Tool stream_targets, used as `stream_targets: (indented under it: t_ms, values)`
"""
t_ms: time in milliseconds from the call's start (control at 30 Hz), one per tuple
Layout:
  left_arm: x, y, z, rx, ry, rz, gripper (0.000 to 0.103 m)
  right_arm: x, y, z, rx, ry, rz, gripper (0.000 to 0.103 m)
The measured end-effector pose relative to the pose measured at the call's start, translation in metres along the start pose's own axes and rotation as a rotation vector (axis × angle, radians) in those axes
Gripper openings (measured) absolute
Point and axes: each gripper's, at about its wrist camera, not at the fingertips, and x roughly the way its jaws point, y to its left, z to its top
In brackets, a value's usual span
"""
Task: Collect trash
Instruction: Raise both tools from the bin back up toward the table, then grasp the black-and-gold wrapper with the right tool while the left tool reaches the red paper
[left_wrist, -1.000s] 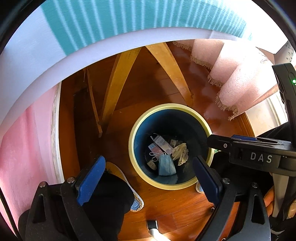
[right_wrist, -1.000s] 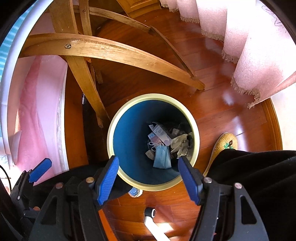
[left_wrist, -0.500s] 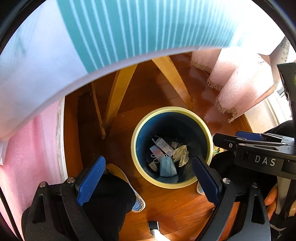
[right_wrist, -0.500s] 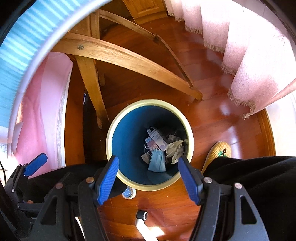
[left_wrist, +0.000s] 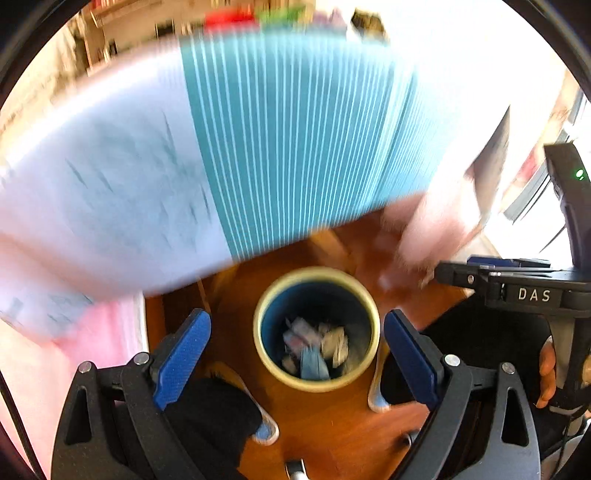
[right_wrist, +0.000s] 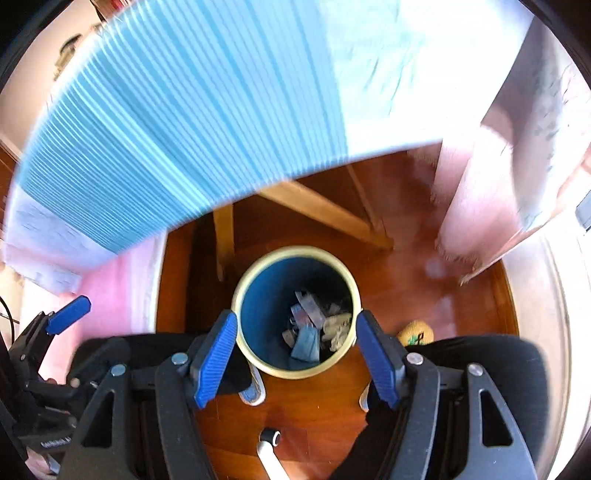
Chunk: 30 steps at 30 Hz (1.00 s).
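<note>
Looking down: both wrist views show the floor from above; I hold nothing in either tool.
Left gripper (left_wrist: 295, 362): blue pads spread wide, empty; the bin shows in the gap between them.
Right gripper (right_wrist: 295, 356): blue pads spread wide, empty; it frames the bin rim on both sides without touching it.
Task's thing: round blue waste bin with a pale yellow rim (left_wrist: 373, 321), standing upright on the reddish wooden floor (right_wrist: 424, 295), at centre in both views.
Contents: crumpled paper scraps, small wrappers and a folded blue face mask (right_wrist: 306, 341), lying loose at the bottom, well below the rim.
Above, 12 o'clock: table covered by a teal-and-white striped cloth (left_wrist: 295, 129), badly blurred; wooden table legs (right_wrist: 325, 206) slant beneath it.
At 2 o'clock: pink fringed curtain (right_wrist: 480, 206) hanging to the floor.
At 6 o'clock: the person's dark trouser legs and slippers, just beside the bin.
Risk one: the blur hides what lies on the tabletop; a hurried reach there could miss a scrap or knock something off.
Risk two: the table edge overhangs close above; a gripper could strike it.
Risk three: feet stand near the bin; a step could tip it and spill the trash.
Progress, my judgement: some trash is binned; whether more remains I cannot tell.
</note>
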Motion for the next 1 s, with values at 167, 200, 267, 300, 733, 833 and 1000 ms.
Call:
stream_targets:
  t_ms: [167, 200, 267, 300, 733, 833, 1000]
  values:
    - [-0.051, -0.004, 0.036, -0.021, -0.150, -0.035, 0.094, -0.053, 0.012, 0.019, -0.051, -0.072, 0.038, 0.067]
    - [-0.062, -0.003, 0.044, -0.029, -0.177, -0.039, 0.094, -0.063, 0.016, 0.021, -0.069, -0.089, 0.042, 0.067]
    - [-0.080, -0.001, 0.058, -0.040, -0.222, -0.044, 0.094, -0.087, 0.025, 0.030, -0.124, -0.136, 0.058, 0.067]
    - [-0.089, 0.000, 0.067, -0.046, -0.244, -0.041, 0.094, -0.102, 0.032, 0.036, -0.165, -0.166, 0.064, 0.067]
    - [-0.119, 0.057, 0.184, -0.155, -0.328, 0.038, 0.094, -0.166, 0.068, 0.156, -0.264, -0.397, 0.035, 0.067]
    - [-0.107, 0.073, 0.207, -0.178, -0.314, 0.056, 0.094, -0.158, 0.062, 0.186, -0.261, -0.400, 0.012, 0.067]
    - [-0.075, 0.090, 0.244, -0.184, -0.283, 0.083, 0.094, -0.127, 0.038, 0.244, -0.186, -0.351, -0.052, 0.067]
